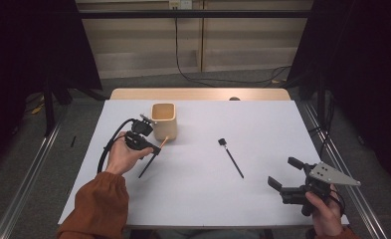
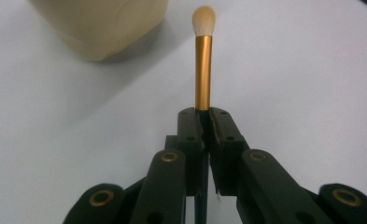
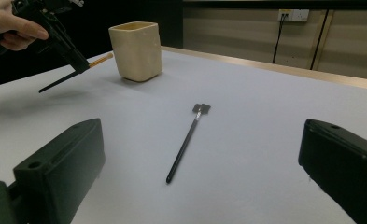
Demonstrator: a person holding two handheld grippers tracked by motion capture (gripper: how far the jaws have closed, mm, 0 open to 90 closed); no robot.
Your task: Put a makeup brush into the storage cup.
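Gold-handled brush (image 2: 203,70) is sitting clamped in my left gripper (image 2: 205,116) beside the cup (image 1: 163,121); my right gripper (image 1: 287,175) is gaping empty

This looks like a lab set up for recording. A white worktop (image 1: 262,199) stands alone on grey carpet between dark curtains (image 1: 362,59), with metal rails (image 1: 29,179) along the floor on both sides. Cables (image 1: 193,74) trail across the floor to a wall socket (image 1: 179,4) on the bare panelled wall.

We wear a rust-orange sleeve (image 1: 101,201) gathered at the cuff. Our grippers are black with brass-ringed screws (image 2: 102,197). The right gripper (image 1: 286,175) carries a grey triangular plate (image 1: 332,175), seemingly dotted with holes.
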